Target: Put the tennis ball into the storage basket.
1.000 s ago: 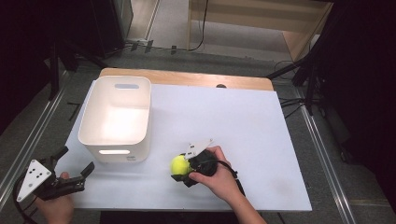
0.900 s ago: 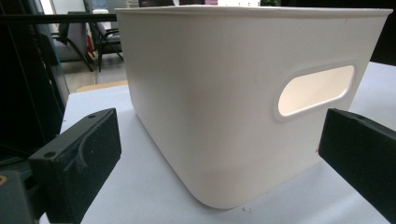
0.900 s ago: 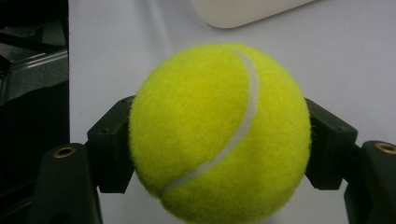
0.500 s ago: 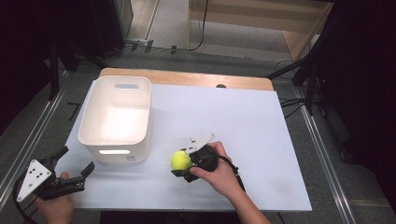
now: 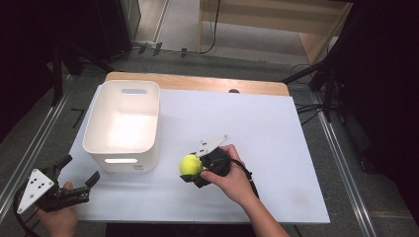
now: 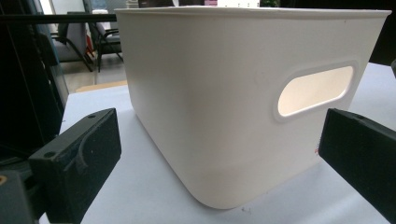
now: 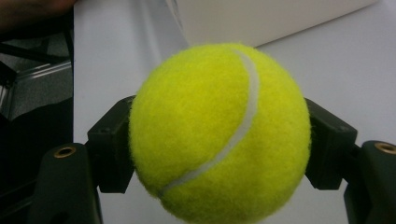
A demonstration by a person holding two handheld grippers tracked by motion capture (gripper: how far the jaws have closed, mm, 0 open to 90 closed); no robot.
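Since the earlier frame, the ball (image 5: 189, 164) has shifted slightly toward the bin (image 5: 123, 148), pinched in the right tool (image 5: 191, 170). Left tool (image 5: 79, 173) rests spread. Next, probably: lift over the rim, release.

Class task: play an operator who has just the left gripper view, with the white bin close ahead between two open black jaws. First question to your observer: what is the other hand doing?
Observer: The right gripper is shut on a yellow tennis ball, just right of the white bin's near corner.
Operator: Do both jaws really touch the ball?
Observer: Yes. In the right gripper view the ball sits between the two black jaws, one pressing each side.
Operator: Is anything in the bin yet?
Observer: From the high view its floor looks bare.
Operator: And where is my own gripper?
Observer: The left gripper is at the table's near left corner, apart from the bin.
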